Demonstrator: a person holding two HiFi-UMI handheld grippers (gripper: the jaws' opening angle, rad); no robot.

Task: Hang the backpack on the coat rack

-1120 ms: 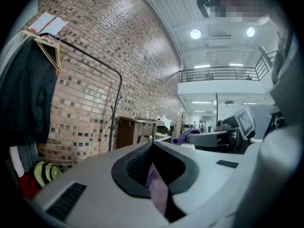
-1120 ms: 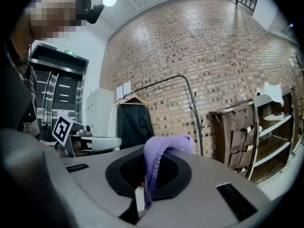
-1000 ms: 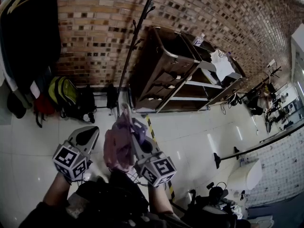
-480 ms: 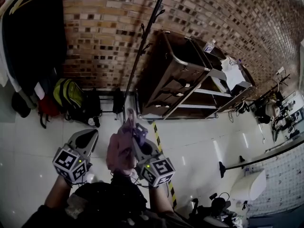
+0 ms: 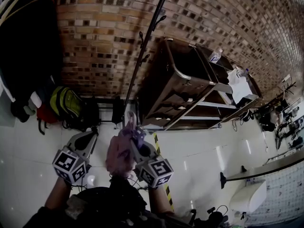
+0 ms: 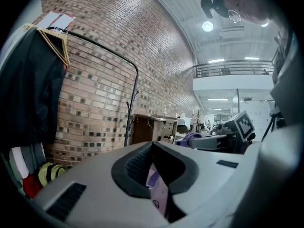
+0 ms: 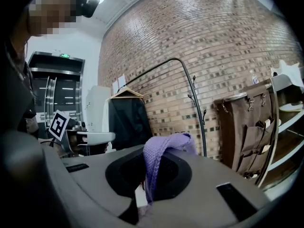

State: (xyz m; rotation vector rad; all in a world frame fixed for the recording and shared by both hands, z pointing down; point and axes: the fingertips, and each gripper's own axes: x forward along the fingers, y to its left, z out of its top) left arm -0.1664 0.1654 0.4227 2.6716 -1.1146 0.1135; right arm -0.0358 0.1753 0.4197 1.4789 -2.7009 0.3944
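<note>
A pink and purple backpack (image 5: 118, 153) hangs between my two grippers in the head view. My right gripper (image 5: 137, 136) is shut on its purple knitted strap (image 7: 159, 151), which loops over the jaws in the right gripper view. To the left of the bag is my left gripper (image 5: 90, 136), its jaws close together with pink and purple fabric (image 6: 157, 194) in the slot between them. The coat rack (image 5: 145, 46), a thin black pole with small hooks, stands ahead against the brick wall. It also shows as the coat rack (image 7: 199, 113) beyond the right jaws.
A brown cart with shelves (image 5: 185, 84) stands right of the pole. A garment rail with a black coat (image 5: 28, 46) is at the left, with a yellow-green bag (image 5: 66, 103) on the floor under it. Yellow-black tape (image 5: 161, 175) runs along the white floor.
Both grippers and the backpack have been carried nearer to the brick wall and the coat rack. The grip on the strap looks unchanged.
</note>
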